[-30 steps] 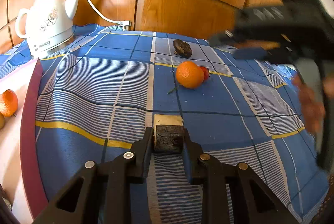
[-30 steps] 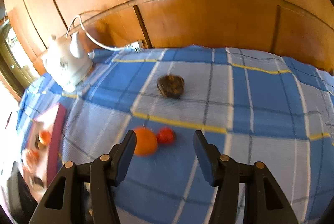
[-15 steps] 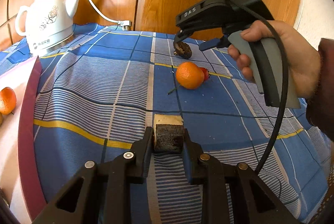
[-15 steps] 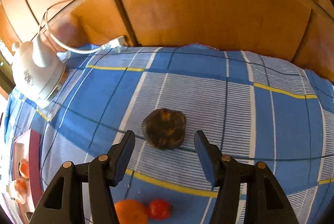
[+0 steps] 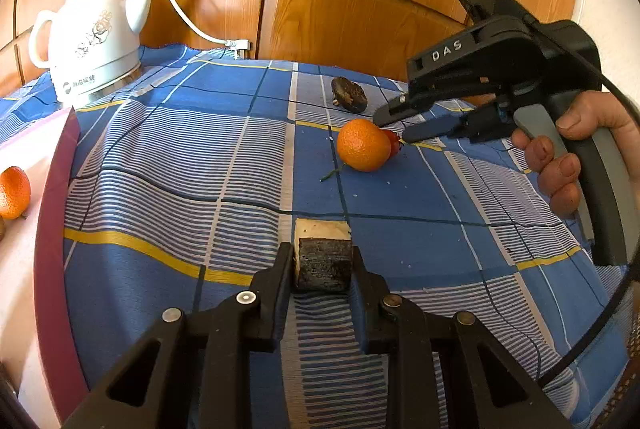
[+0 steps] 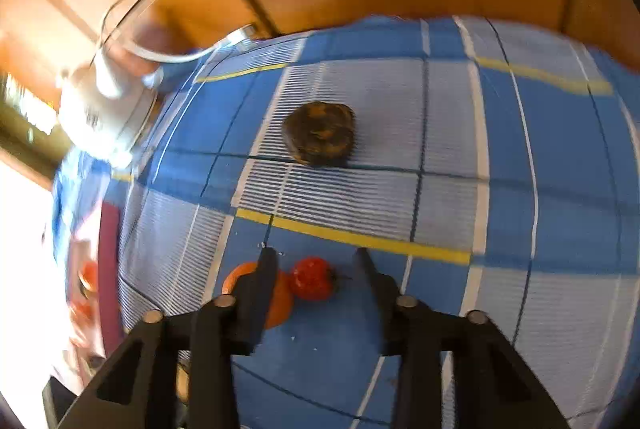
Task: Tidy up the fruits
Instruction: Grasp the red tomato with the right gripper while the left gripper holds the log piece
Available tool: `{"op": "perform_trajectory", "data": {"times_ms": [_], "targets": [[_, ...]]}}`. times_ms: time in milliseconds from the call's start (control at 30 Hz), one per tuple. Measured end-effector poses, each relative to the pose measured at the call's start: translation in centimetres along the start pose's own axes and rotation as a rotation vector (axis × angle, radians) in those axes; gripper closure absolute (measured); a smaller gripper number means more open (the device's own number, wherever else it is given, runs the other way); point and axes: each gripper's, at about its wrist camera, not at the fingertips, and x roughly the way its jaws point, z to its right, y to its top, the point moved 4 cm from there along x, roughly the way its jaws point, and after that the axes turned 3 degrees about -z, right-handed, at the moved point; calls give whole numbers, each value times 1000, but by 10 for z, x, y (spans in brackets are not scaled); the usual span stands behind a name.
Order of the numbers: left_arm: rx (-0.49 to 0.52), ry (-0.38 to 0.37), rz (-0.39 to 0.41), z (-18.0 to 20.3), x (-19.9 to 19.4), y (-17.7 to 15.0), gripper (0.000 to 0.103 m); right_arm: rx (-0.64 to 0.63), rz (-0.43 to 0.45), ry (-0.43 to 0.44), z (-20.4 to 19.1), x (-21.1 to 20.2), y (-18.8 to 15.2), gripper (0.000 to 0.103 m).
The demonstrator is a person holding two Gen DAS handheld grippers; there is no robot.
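While our right claw (image 6: 316,261) is closing around the small red fruit (image 6: 313,278), not yet gripping, and the left claw (image 5: 322,263) stays clenched on a dark block (image 5: 323,261), we risk nudging the touching tangerine (image 5: 363,145) into a roll.

"das" in pale capitals on the black body of the right gripper (image 5: 394,125), seen from the left wrist view. white kettle (image 5: 90,41) has a small dark logo with a few characters low on its side, too small to read, and a faint floral print above it. right wrist view is blurred, no legible text there.
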Motion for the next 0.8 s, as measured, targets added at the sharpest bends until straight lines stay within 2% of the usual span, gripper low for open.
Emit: {"op": "perform_trajectory", "data": {"times_ms": [267, 367, 400, 467, 633, 800], "targets": [[-2, -5, 2, -1, -1, 0, 77, 177, -13, 66, 11, 12, -5, 67], [-4, -6, 2, 0, -1, 0, 77, 195, -13, 66, 10, 13, -4, 68], [-5, -7, 2, 0, -1, 0, 77, 200, -16, 66, 10, 12, -4, 73], [-6, -9, 3, -1, -1, 0, 77, 202, -16, 72, 11, 8, -8, 77], [-11, -12, 3, 0, 0, 0, 77, 204, 47, 58, 19, -19, -22, 77], [-17, -18, 1, -2, 0, 0, 77, 222, 87, 58, 37, -38, -50, 77]]}}
